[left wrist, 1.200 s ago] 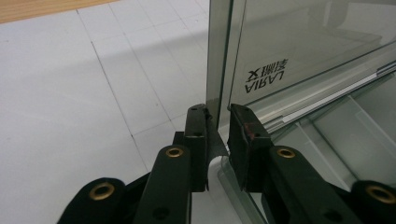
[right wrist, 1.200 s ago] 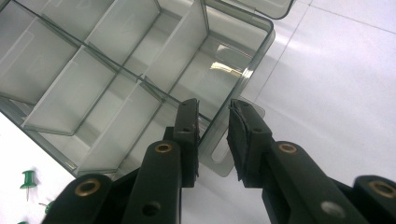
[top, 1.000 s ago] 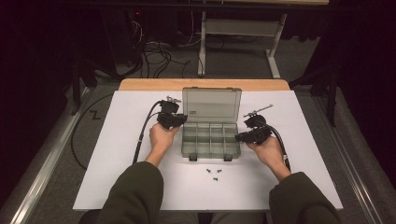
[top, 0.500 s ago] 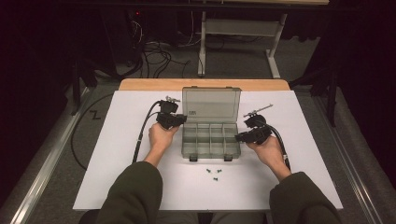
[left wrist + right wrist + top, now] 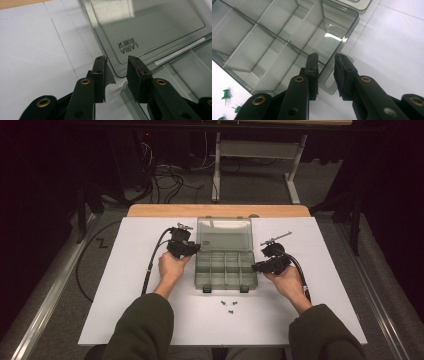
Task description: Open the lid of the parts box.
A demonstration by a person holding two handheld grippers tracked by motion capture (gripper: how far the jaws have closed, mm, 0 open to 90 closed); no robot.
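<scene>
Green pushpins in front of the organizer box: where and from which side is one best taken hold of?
Probably by the plastic head, coming down from above. The pushpins lie loose on the white table, just in front of the open box, so their thin metal points sit too low to pinch. The right claw is nearer, though it sits at the box's right wall now.

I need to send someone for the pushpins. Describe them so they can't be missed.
Start at the white table sheet and find the clear plastic compartment box, lid open, at its middle. Just below the box's front latches lie the small green pushpins, the only coloured things loose on the sheet.
</scene>
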